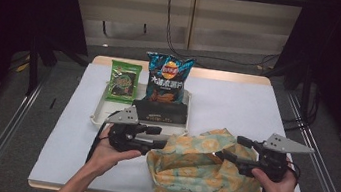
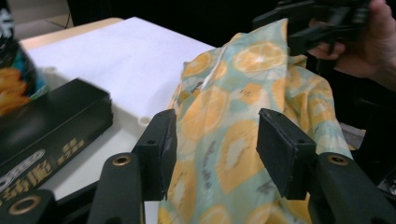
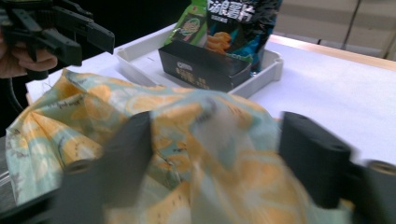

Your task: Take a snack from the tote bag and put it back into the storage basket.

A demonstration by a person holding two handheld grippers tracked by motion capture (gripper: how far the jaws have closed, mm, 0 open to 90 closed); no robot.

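A cloth bag (image 1: 203, 169) printed with orange slices lies crumpled at the front of the table. My left gripper (image 1: 158, 138) is at its left edge and my right gripper (image 1: 231, 148) at its upper right edge. In the left gripper view the bag's cloth (image 2: 219, 121) hangs between the jaws of my left gripper (image 2: 215, 144), and the pads stand off it. In the right gripper view, which is blurred, a bulge of cloth (image 3: 205, 140) sits between the wide-set jaws of my right gripper (image 3: 219, 154).
Behind the bag a white tray (image 1: 98, 111) holds a black box (image 1: 160, 111), a blue chips bag (image 1: 167, 78) and a green snack packet (image 1: 123, 82). A white sheet (image 1: 238, 105) covers the table. Dark curtains stand on both sides.
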